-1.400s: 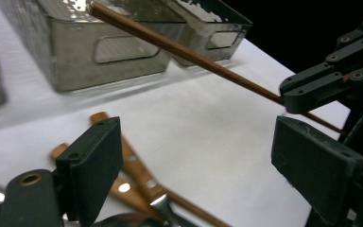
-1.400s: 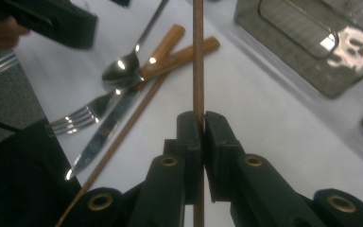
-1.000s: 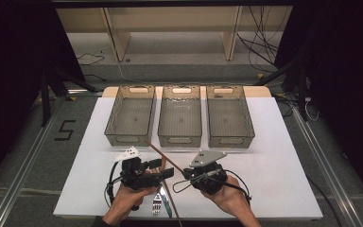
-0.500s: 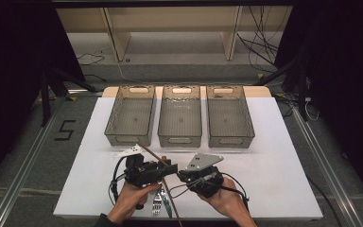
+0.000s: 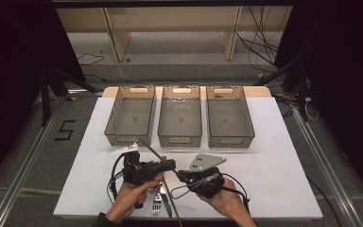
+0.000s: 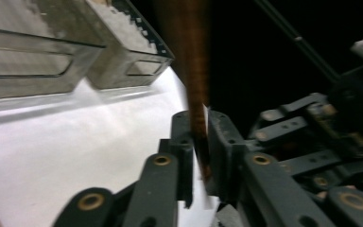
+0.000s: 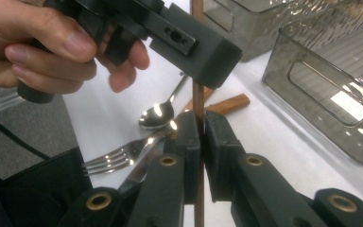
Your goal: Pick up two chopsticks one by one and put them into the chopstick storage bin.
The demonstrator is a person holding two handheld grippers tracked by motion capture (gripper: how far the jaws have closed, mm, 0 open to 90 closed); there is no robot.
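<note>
Smoky plastic bins [image 5: 180, 116], all three bare inside

Only readable thing is a big black "5" [image 5: 65, 130] marked on the floor, left of the white table [image 5: 283, 165].

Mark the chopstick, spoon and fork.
chopstick [image 7: 198, 101], right gripper view, on its shaft above the jaws
spoon [image 7: 157, 115], right gripper view, on its bowl
fork [image 7: 105, 163], right gripper view, on its tines
</note>
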